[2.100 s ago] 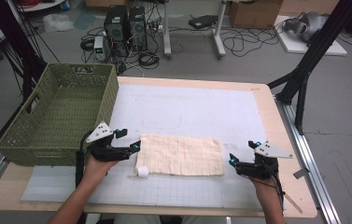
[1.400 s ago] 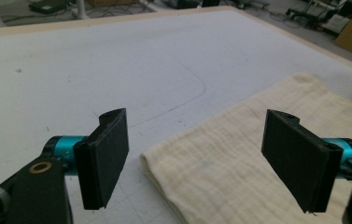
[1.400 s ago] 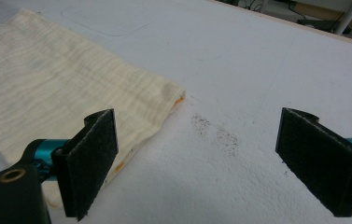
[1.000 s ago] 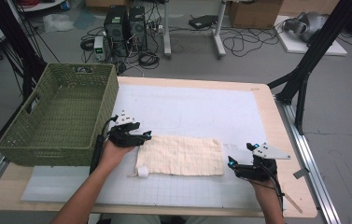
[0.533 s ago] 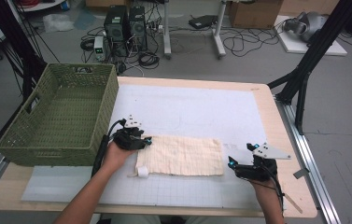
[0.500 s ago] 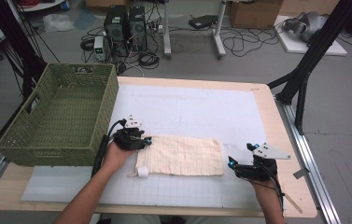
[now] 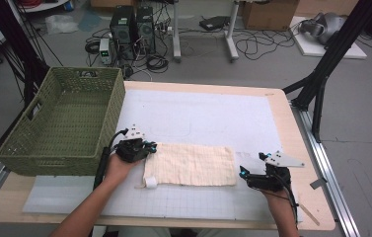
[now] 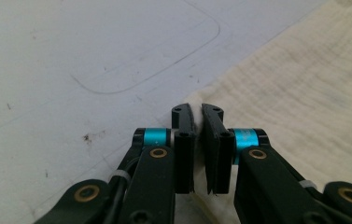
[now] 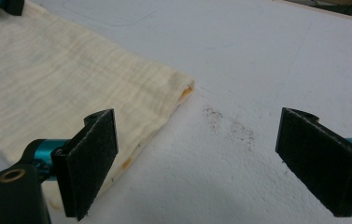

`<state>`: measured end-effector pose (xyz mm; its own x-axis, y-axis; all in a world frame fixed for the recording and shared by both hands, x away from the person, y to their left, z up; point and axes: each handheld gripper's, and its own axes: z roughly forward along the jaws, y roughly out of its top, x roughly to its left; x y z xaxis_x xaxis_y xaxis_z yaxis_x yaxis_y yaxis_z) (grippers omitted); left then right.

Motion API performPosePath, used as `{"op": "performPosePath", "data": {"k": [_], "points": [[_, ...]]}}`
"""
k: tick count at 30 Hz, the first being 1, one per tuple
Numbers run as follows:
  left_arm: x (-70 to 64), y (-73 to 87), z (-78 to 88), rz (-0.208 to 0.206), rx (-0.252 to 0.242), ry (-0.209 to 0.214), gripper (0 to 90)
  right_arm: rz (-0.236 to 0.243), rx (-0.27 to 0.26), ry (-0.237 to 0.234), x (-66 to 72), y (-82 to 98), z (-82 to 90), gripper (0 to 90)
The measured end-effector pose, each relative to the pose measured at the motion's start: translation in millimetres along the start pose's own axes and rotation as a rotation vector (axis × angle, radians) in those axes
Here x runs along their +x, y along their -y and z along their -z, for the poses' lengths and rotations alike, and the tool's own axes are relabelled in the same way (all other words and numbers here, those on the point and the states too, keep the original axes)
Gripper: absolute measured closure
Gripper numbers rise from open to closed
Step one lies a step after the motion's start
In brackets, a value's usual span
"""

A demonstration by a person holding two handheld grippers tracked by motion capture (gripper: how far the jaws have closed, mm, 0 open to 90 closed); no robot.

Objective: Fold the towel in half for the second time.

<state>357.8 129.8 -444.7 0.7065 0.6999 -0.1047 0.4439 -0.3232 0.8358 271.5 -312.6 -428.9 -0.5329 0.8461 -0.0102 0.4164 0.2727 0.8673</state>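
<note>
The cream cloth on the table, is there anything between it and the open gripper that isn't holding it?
Nothing visible. The right gripper stands open with its jaws wide at the near end of the cream waffle-weave cloth, one pad beside its edge; just bare white mat lies between them. The left gripper has just closed on the far corner.

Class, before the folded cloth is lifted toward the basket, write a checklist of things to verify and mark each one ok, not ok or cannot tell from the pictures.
1. Left gripper has the cloth: ok; its jaws have just been closing and now pinch the cloth's far left corner.
2. Right gripper has the cloth: not ok; its jaws stand wide open, apart from the cloth's right edge.
3. Cloth lies flat and folded on the white mat: ok.
4. Basket ready to receive: ok; it sits upright left of the cloth and looks empty.
5. Grip firm enough to lift: cannot tell.
</note>
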Motion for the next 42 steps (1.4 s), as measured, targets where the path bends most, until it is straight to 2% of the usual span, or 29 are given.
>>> {"op": "performPosePath", "data": {"k": [5, 8, 12, 18, 21, 25, 31, 38, 42], "points": [[-0.8, -1.6, 2.8, 0.001, -0.026, 0.019, 83.1, -0.011, -0.006, -0.024, 2.0, -7.4, -6.4, 12.1], [0.1, -2.7, 6.7, 0.016, -0.043, 0.023, 82.5, -0.027, 0.014, -0.045, 2.4, -11.9, -12.3, 11.5], [3.9, -3.3, 11.2, 0.043, -0.055, 0.028, 81.2, -0.046, 0.024, -0.035, 1.7, -18.6, -22.8, 11.5], [3.0, -3.5, 11.7, 0.040, -0.061, 0.033, 81.7, -0.059, 0.027, -0.050, -1.3, -36.9, -41.8, 11.6], [3.0, -3.2, 11.9, 0.041, -0.058, 0.031, 81.7, -0.044, 0.043, -0.031, -5.4, -45.4, -50.4, 12.4], [3.2, -2.6, 10.9, 0.038, -0.051, 0.033, 81.5, -0.022, 0.077, -0.043, -11.5, -50.2, -61.4, 20.8], [4.6, -1.6, 9.2, 0.045, -0.041, 0.038, 81.3, 0.018, 0.143, -0.085, -14.1, -49.5, -81.0, 42.7], [4.5, -1.5, 9.5, 0.045, -0.040, 0.038, 81.2, 0.044, 0.204, -0.128, -12.9, -44.8, -97.2, 59.0], [4.5, -1.2, 9.3, 0.045, -0.038, 0.038, 81.3, 0.036, 0.240, -0.167, -15.4, -40.4, -100.6, 69.5]]}}
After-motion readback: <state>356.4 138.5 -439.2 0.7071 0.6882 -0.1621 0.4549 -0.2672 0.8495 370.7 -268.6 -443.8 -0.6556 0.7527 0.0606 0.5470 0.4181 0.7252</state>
